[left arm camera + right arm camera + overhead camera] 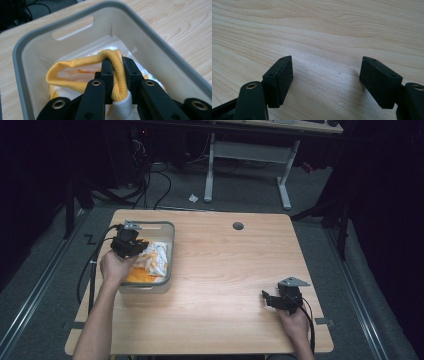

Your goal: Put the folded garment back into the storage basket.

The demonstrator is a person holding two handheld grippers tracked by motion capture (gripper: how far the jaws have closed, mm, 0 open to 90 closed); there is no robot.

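Yellow ribbed collar (117, 72) pinched between left gripper (118, 65) jaws, over bin (160, 42)

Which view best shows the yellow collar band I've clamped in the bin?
The left gripper view: the yellow collar band sits pinched between the left hand-held gripper jaws, its ribbing clear, over the grey bin. The high view gives just a small yellow and white heap under the hand; the right gripper view looks at bare table.
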